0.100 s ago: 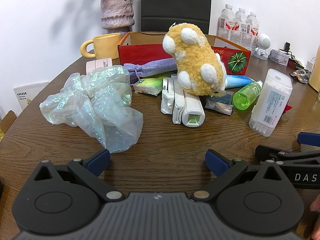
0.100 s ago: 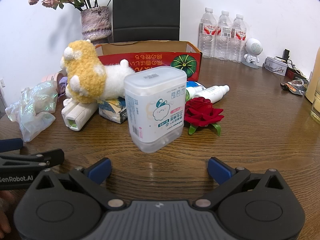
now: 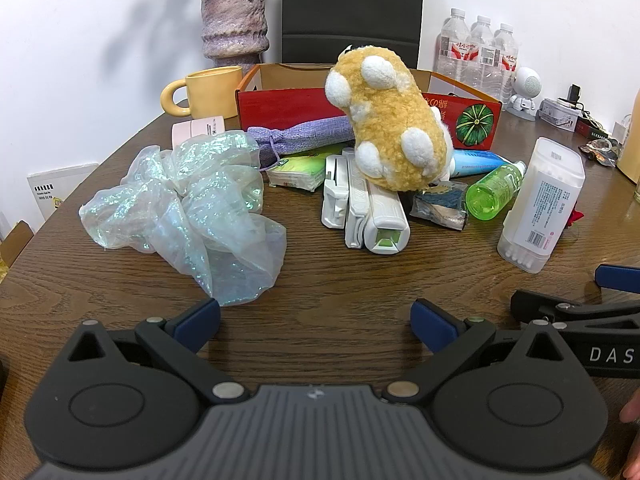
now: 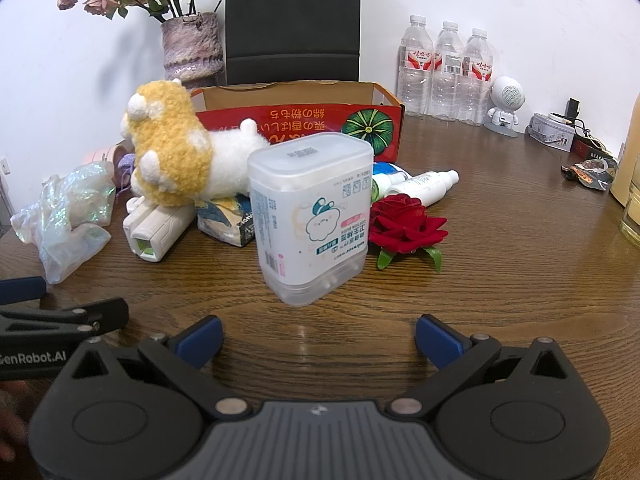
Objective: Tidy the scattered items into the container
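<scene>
My right tool (image 4: 318, 338) is open, empty, low in frame; the cotton swab box (image 4: 312, 220) stands at center. I should close on its narrow sides evenly, because it seems tippy.

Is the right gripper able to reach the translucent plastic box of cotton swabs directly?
Probably yes. The right gripper is open, and the translucent plastic box of cotton swabs stands upright straight ahead, with only bare wooden table between them.
</scene>
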